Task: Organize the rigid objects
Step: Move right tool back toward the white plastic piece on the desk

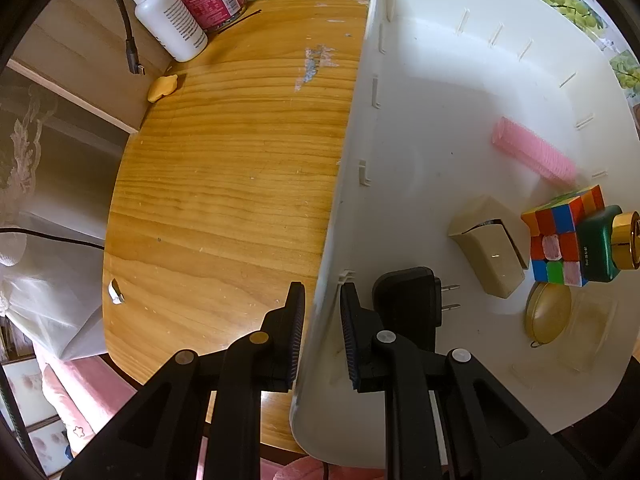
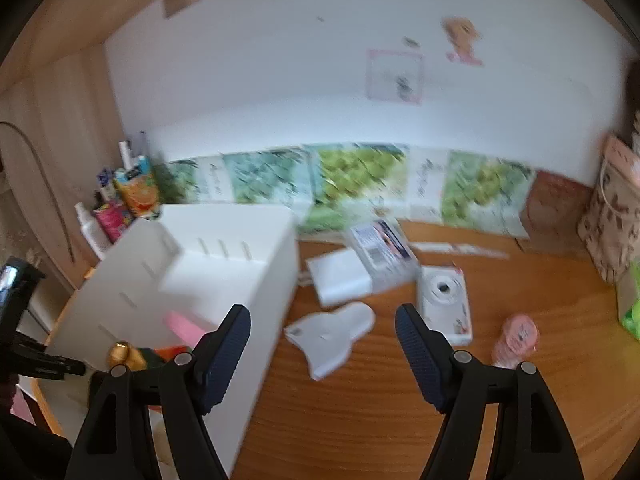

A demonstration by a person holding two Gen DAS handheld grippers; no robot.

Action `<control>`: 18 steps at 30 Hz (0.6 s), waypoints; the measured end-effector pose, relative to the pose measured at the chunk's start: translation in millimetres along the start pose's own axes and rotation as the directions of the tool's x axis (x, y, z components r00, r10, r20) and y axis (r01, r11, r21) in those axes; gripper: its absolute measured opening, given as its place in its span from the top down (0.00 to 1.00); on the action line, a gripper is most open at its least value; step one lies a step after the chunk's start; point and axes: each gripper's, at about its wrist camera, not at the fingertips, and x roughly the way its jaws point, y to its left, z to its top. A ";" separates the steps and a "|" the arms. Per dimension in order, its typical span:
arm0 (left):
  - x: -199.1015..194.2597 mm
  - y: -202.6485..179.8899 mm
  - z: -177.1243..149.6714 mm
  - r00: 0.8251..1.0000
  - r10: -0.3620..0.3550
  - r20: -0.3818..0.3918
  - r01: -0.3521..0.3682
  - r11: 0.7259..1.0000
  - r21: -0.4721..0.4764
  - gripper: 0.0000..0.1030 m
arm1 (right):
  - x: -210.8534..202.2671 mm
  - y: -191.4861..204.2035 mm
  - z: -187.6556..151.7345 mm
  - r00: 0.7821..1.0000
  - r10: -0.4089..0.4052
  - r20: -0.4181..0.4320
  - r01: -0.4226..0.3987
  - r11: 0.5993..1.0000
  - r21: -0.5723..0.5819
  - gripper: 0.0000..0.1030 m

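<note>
My left gripper (image 1: pixel 322 300): pointing straight down, pinching the near wall of the white bin (image 1: pixel 420 92) on the wooden table (image 1: pixel 240 160). My right gripper (image 2: pixel 323 328): angled downward, jaws spread, nothing between them. In the bin, near to far: black plug adapter (image 1: pixel 404 296), beige case (image 1: pixel 490 244), colour cube (image 1: pixel 560 240), pink roller (image 1: pixel 534 152) lying slantwise toward the far wall.

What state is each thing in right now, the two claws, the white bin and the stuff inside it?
Left claw: shut on the white bin's wall.
Right claw: open, nothing between its fingers.
White bin: upright on the table, partly filled.
Pink roller: lying on its side in the bin.
Puzzle cube: scrambled, in the bin.
Black plug adapter: unplugged, lying in the bin.
</note>
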 end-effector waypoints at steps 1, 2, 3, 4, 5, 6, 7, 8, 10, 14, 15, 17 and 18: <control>-0.4 0.7 0.1 1.000 -0.001 0.001 0.001 1.000 -0.001 0.81 | 2.9 -4.5 -2.3 1.000 -0.005 -0.010 0.005 1.000 0.011 0.27; -0.3 1.3 -0.4 1.000 -0.002 0.001 0.002 1.000 -0.002 0.81 | 5.9 -8.0 -5.0 1.000 -0.007 -0.021 0.007 1.000 0.020 0.27; -0.2 1.8 -0.7 1.000 -0.002 0.001 0.002 1.000 -0.003 0.81 | 9.9 -12.1 -9.2 0.999 -0.009 -0.034 0.010 1.000 0.028 0.27; -0.2 2.1 -1.0 1.000 -0.002 0.001 0.002 1.000 -0.004 0.81 | 12.5 -13.8 -11.8 0.999 -0.014 -0.043 0.016 0.999 0.031 0.27; -0.1 2.6 -1.3 1.000 -0.002 0.001 0.002 1.000 -0.005 0.81 | 16.0 -15.8 -14.8 0.998 -0.021 -0.056 0.023 0.999 0.035 0.27; 0.3 3.0 -1.4 1.000 -0.002 -0.001 0.002 1.000 -0.006 0.81 | 19.9 -17.0 -18.3 0.997 -0.026 -0.073 0.029 0.999 0.038 0.27; 0.6 3.6 -1.3 1.000 -0.002 -0.003 0.002 1.000 -0.007 0.81 | 22.0 -17.9 -21.1 0.996 -0.026 -0.082 0.029 0.999 0.041 0.27; 0.9 4.0 -1.1 1.000 -0.002 -0.004 0.002 1.000 -0.009 0.81 | 24.4 -18.7 -23.7 0.996 -0.021 -0.090 0.026 0.999 0.046 0.27; 1.3 4.8 -1.0 1.000 0.000 -0.005 0.000 1.000 -0.011 0.81 | 31.2 -19.6 -29.3 0.994 -0.007 -0.113 0.013 0.999 0.051 0.27; 2.4 5.7 -1.1 1.000 -0.002 -0.007 0.002 1.000 -0.017 0.81 | 46.4 -17.2 -36.8 0.988 -0.014 -0.151 0.016 1.000 0.014 0.27; 3.0 6.0 -1.1 1.000 -0.003 -0.008 0.003 1.000 -0.021 0.81 | 50.1 -16.6 -38.0 0.987 -0.012 -0.160 0.013 1.000 0.006 0.27; 3.9 6.5 -1.3 1.000 -0.003 -0.012 0.003 1.000 -0.027 0.81 | 56.2 -14.6 -38.8 0.985 -0.003 -0.170 0.001 1.000 -0.014 0.27; 4.0 6.5 -1.5 1.000 -0.001 -0.013 0.001 1.000 -0.028 0.81 | 59.1 -14.6 -38.8 0.985 0.000 -0.175 -0.004 1.000 -0.023 0.27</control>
